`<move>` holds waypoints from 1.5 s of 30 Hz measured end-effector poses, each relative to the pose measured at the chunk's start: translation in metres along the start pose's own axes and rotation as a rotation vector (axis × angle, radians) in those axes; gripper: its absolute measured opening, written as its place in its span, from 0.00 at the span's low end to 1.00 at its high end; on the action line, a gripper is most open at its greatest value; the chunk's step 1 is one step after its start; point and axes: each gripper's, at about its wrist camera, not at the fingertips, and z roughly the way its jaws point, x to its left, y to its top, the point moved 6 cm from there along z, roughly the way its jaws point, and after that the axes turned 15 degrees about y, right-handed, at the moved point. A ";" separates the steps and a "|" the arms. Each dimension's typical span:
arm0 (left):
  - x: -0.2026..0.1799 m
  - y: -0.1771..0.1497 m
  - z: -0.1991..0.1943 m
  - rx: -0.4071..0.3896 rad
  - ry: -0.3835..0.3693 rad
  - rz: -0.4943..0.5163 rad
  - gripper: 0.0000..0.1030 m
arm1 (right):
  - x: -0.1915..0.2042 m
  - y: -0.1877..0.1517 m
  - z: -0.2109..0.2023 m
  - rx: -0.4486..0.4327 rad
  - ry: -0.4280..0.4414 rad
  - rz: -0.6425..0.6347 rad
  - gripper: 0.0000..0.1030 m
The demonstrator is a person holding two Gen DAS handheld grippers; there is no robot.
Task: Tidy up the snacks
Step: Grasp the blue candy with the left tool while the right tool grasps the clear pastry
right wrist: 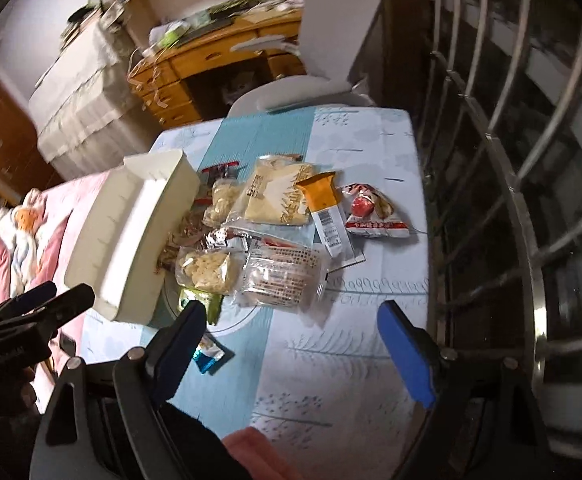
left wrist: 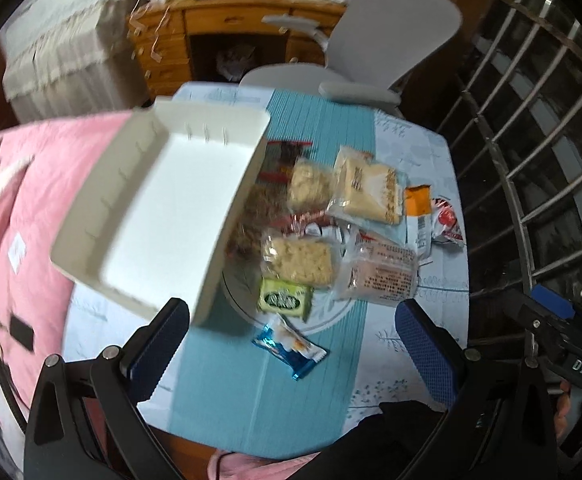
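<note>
A pile of wrapped snacks lies on the blue-and-white tablecloth: two clear packs of puffed rice bars, a pale cake pack, a clear pack with printed text, an orange-topped packet, a red-and-white bag, a green packet and a small blue candy. An empty white box stands tilted at the pile's left. My left gripper hangs open above the blue candy. My right gripper is open over the tablecloth, below the printed pack, nothing between its fingers.
A grey office chair stands behind the table, with a wooden desk beyond it. A pink blanket covers the bed to the left. Metal window bars run along the right side. The other gripper shows at the left view's right edge.
</note>
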 end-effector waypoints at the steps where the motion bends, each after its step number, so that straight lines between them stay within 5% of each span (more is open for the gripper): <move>1: -0.001 -0.003 0.004 0.012 0.006 -0.009 0.99 | -0.005 0.002 0.006 0.021 -0.001 -0.017 0.81; 9: -0.009 -0.036 0.061 0.205 0.091 -0.106 0.99 | -0.035 0.012 0.058 0.150 0.017 -0.127 0.63; 16: -0.011 -0.061 0.108 0.384 0.122 -0.203 0.98 | -0.025 0.016 0.096 0.232 0.043 -0.363 0.63; 24: -0.014 -0.075 0.152 0.495 0.154 -0.272 0.94 | -0.013 0.000 0.141 0.320 0.135 -0.546 0.63; 32: -0.014 -0.090 0.185 0.590 0.141 -0.346 0.80 | -0.004 -0.016 0.180 0.358 0.112 -0.721 0.83; 38: -0.017 -0.095 0.207 0.647 0.132 -0.388 0.62 | -0.004 -0.016 0.195 0.347 0.083 -0.817 0.88; 45: -0.020 -0.095 0.214 0.665 0.143 -0.397 0.60 | 0.003 -0.016 0.215 0.375 0.122 -0.864 0.88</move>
